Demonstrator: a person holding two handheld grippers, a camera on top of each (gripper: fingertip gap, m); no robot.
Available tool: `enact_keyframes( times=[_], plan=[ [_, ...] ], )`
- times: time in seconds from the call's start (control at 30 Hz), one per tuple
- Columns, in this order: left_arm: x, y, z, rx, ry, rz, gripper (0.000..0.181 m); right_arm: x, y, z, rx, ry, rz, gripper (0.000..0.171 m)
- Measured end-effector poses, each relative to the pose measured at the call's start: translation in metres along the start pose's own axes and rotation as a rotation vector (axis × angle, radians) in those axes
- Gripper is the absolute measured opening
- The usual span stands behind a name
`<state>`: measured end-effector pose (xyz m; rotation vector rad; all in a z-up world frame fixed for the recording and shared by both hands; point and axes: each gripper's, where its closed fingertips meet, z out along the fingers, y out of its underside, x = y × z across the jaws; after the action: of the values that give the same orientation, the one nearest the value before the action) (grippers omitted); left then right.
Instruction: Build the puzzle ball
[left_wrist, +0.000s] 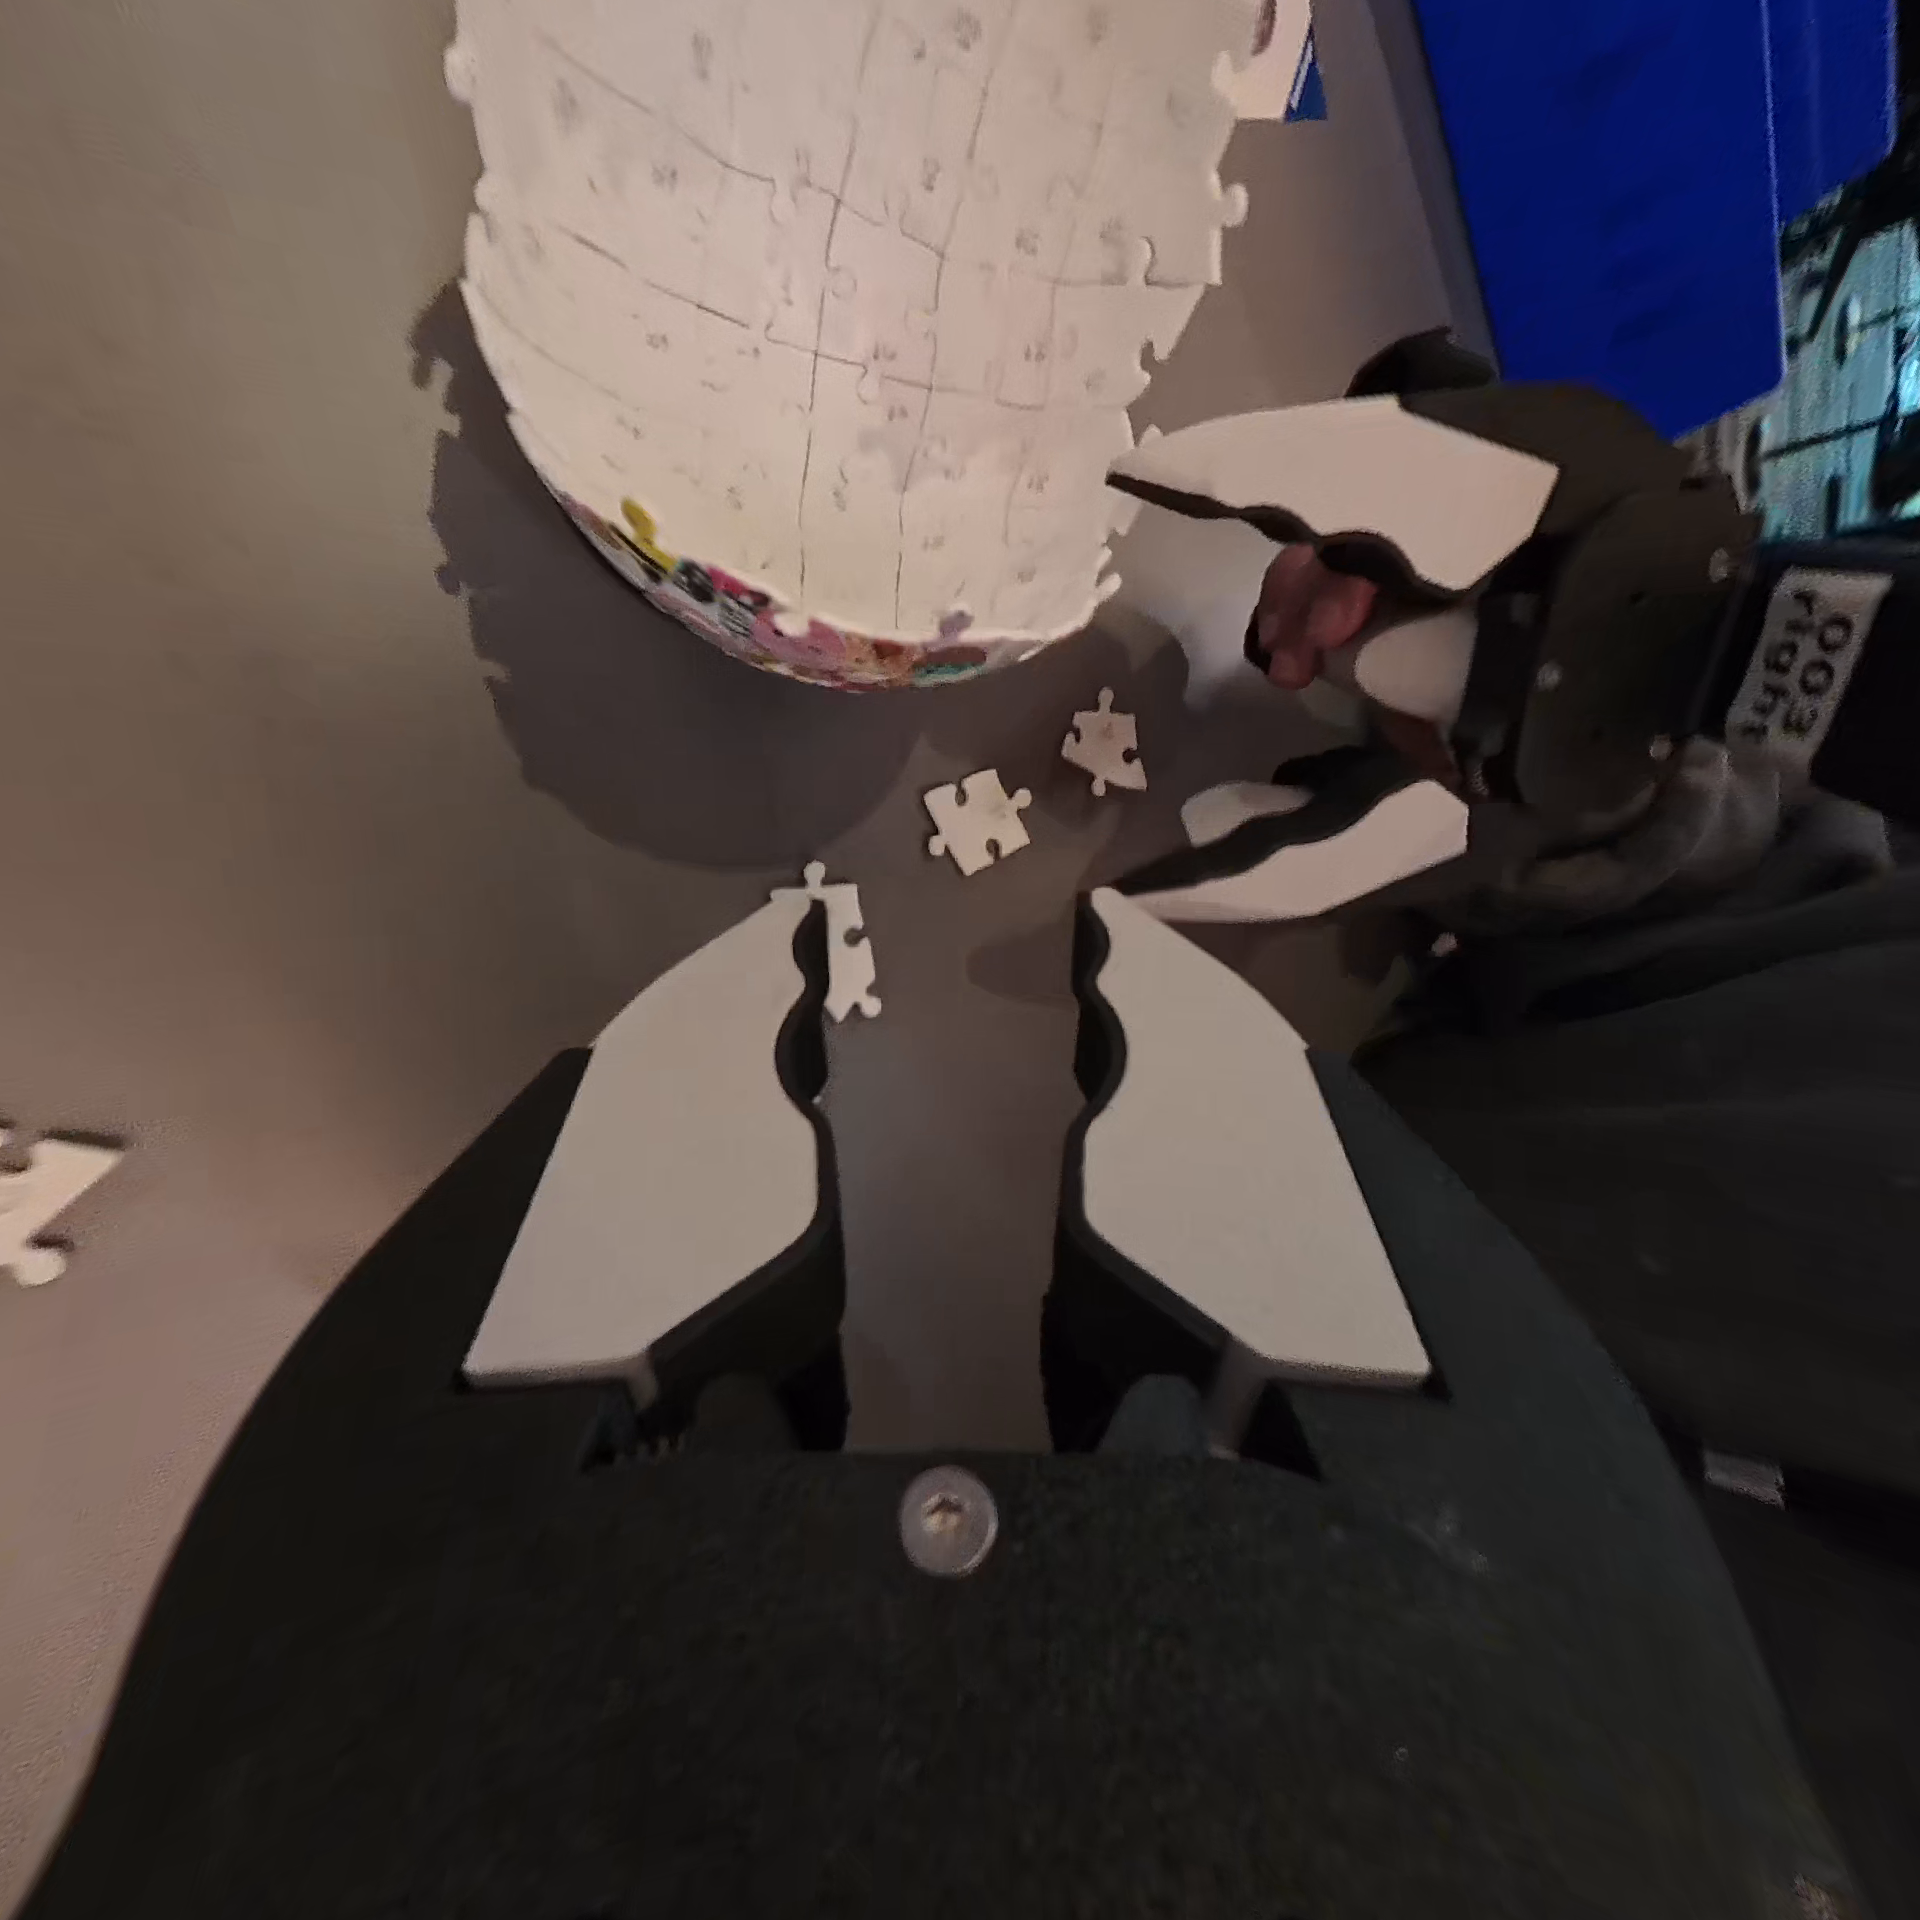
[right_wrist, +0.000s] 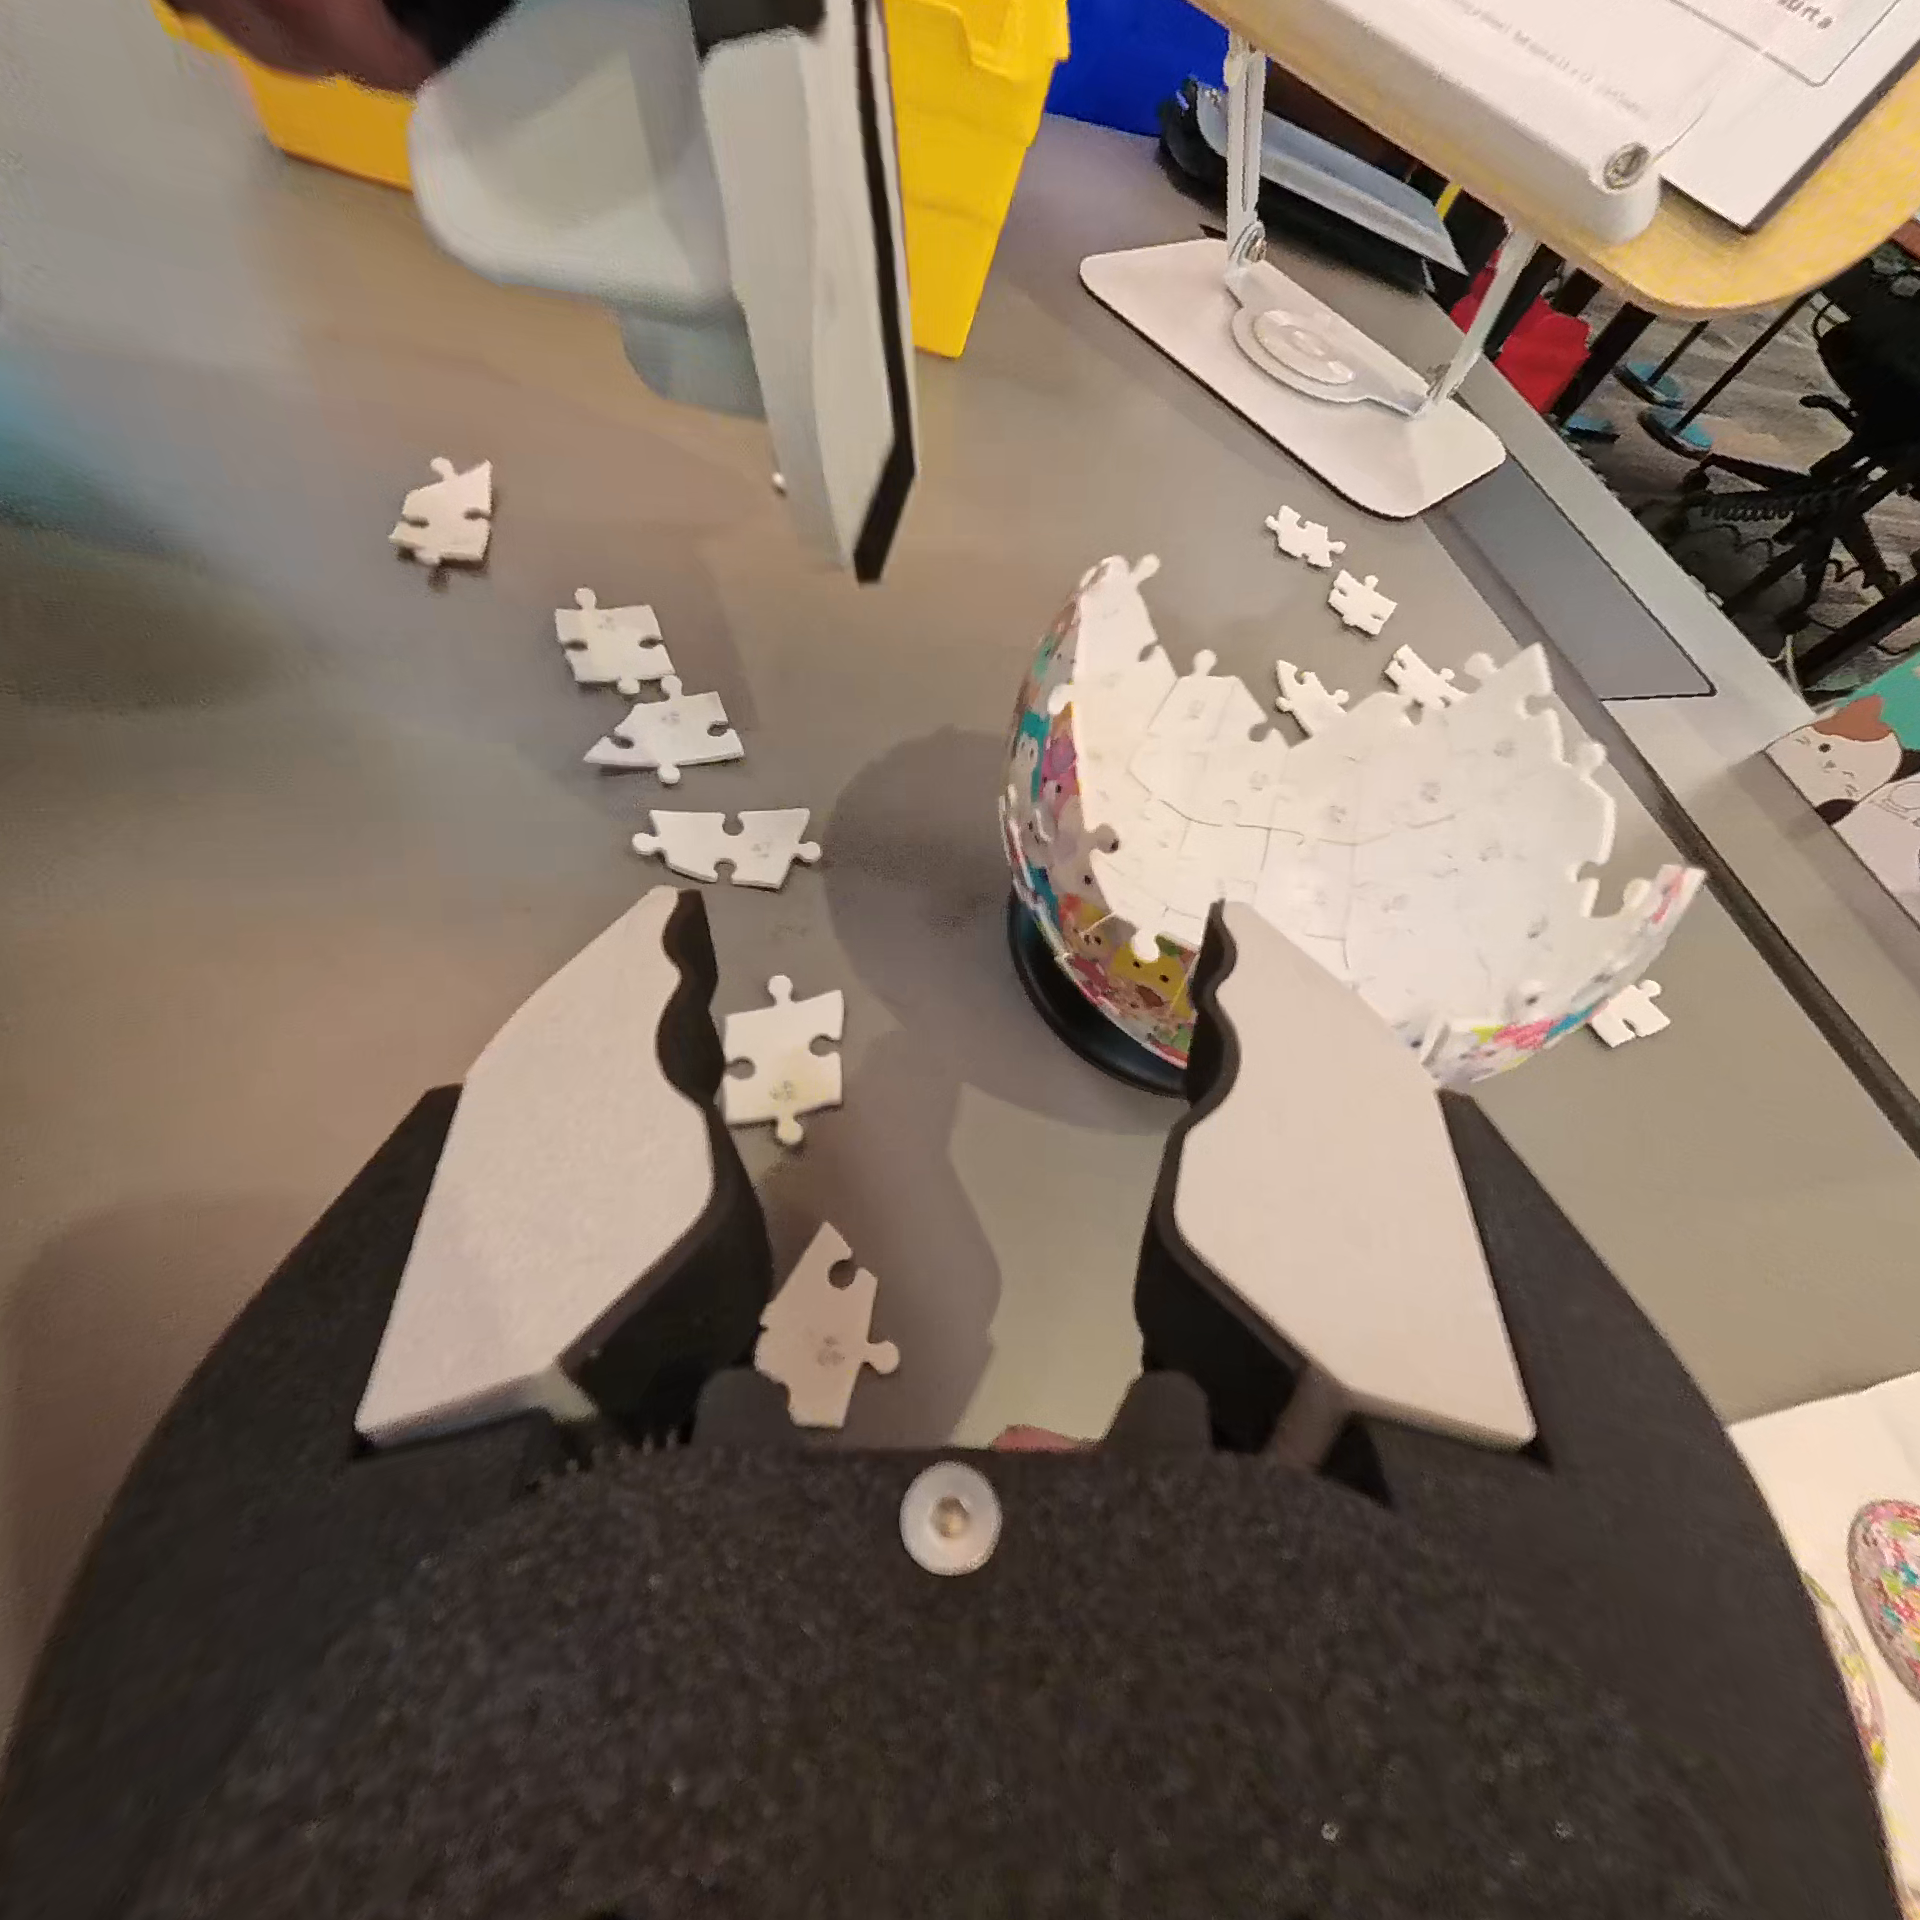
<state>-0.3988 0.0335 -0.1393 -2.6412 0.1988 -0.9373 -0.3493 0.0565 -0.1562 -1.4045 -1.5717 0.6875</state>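
Both jaws spread, nothing gripped: left gripper (left_wrist: 951, 904), right gripper (right_wrist: 951, 914). Table (right_wrist: 260, 935) carries the half-built ball (right_wrist: 1351, 831), white inside facing up. Only the right view shows the ball's dark stand (right_wrist: 1049, 997) and the yellow bin (right_wrist: 966, 156) far behind the ball. Left gripper points down near the ball; right gripper is low, level, beside the ball. Loose pieces (right_wrist: 665, 732) lie left of the ball.
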Motion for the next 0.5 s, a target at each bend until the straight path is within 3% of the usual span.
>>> enact_keyframes(
  times=[0.13, 0.23, 0.4, 0.5],
  plan=[
    [0.001, -0.008, 0.018, 0.109, -0.009, -0.044, 0.063, -0.008, 0.0, 0.006, -0.016, -0.006, -0.022, 0.092],
    [0.008, -0.018, 0.024, 0.209, -0.003, -0.06, 0.071, 0.003, -0.011, -0.013, 0.029, 0.049, -0.027, 0.087],
    [0.007, -0.036, 0.028, 0.349, -0.045, -0.082, 0.094, 0.069, -0.019, -0.058, 0.126, 0.12, 0.112, 0.086],
    [0.005, -0.043, 0.033, 0.375, -0.051, -0.1, 0.104, 0.094, -0.009, -0.047, 0.143, -0.006, 0.278, 0.091]
  ],
)
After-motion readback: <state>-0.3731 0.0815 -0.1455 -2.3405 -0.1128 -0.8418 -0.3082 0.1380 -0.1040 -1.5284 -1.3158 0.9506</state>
